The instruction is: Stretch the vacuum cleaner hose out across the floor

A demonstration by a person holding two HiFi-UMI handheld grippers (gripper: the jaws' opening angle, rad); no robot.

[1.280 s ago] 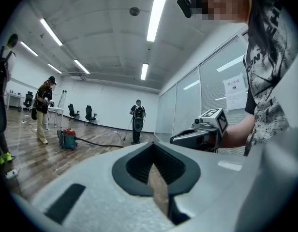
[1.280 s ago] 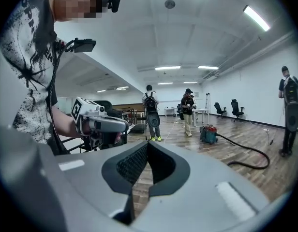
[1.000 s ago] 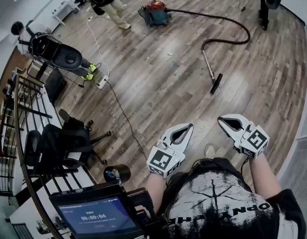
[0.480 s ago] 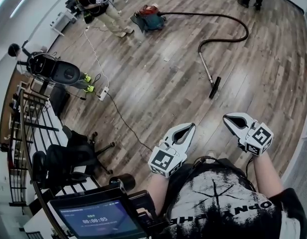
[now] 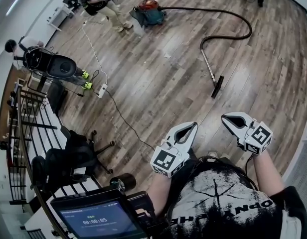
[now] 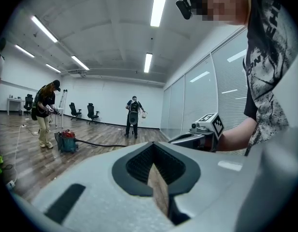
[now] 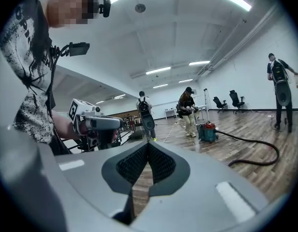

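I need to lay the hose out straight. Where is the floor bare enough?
Bare wood floor lies between the cable and the wand, and again right of the hose, out to the head view's right edge. The left side is crowded: power strip, office chair, railing, a person.

Hose [image 5: 228, 26] on floor [image 5: 158, 83], ahead.

Open wood floor [image 5: 163, 78] lies on the near side of the vacuum nozzle [image 5: 218, 86]; beyond the nozzle the hose [image 5: 240, 34] loops across; left of it trails a cable [image 5: 124, 119], farther left stands an office chair [image 5: 76, 151]
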